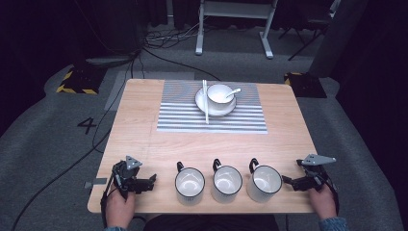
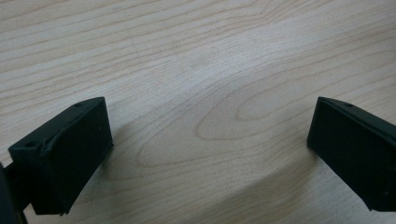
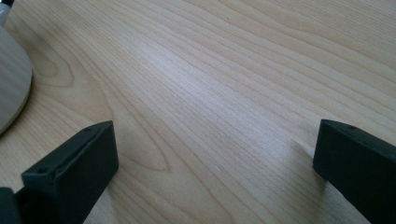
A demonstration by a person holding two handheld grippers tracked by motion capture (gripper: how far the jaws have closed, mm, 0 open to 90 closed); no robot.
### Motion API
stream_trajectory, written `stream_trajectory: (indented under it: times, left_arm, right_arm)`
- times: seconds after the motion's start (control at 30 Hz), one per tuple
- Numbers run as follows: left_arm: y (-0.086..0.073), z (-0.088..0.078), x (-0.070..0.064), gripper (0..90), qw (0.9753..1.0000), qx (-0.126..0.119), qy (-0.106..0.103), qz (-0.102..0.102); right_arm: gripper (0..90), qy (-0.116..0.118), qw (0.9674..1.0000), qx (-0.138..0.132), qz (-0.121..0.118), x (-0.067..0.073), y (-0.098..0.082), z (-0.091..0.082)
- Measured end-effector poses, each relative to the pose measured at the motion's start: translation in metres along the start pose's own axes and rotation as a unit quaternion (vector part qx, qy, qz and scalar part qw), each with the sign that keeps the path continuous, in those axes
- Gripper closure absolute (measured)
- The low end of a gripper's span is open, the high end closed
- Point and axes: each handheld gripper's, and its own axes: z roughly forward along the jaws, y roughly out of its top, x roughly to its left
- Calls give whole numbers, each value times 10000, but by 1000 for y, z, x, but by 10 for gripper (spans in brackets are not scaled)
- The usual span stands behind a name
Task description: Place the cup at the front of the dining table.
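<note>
Flanking three white mugs (image 1: 226, 183) lined along the table (image 1: 144, 144) edge, the left gripper (image 1: 144, 184) and right gripper (image 1: 291, 182) rest wide open, empty, seemingly poised to begin.

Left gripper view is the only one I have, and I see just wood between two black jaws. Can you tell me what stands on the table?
Observer: Three white mugs with dark rims stand in a row along the near edge; the left mug is nearest to your left gripper.
Operator: Is the other gripper holding something?
Observer: No. The right gripper is open over bare wood, just right of the right mug.
Operator: Is anything farther away?
Observer: Yes, a striped mat lies at the far side, with a bowl on a plate on it.
</note>
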Motion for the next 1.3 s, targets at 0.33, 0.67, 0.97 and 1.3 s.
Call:
stream_trajectory:
  times: [0.33, 0.67, 0.97, 1.3]
  left_arm:
    - [1, 0, 0, 1, 10000, 21, -13, 15]
    - [0, 0, -1, 1, 10000, -2, -20, 19]
    - [0, 0, 0, 2, 10000, -10, -24, 19]
    - [2, -15, 2, 3, 9984, -563, 13, -59]
  right_arm:
    - [2, -4, 10000, -6, -12, 0, 0, 0]
    - [2, -19, 10000, -18, 33, 1, 0, 0]
    - [2, -27, 10000, -21, 36, 1, 0, 0]
    - [2, -17, 10000, -18, 33, 1, 0, 0]
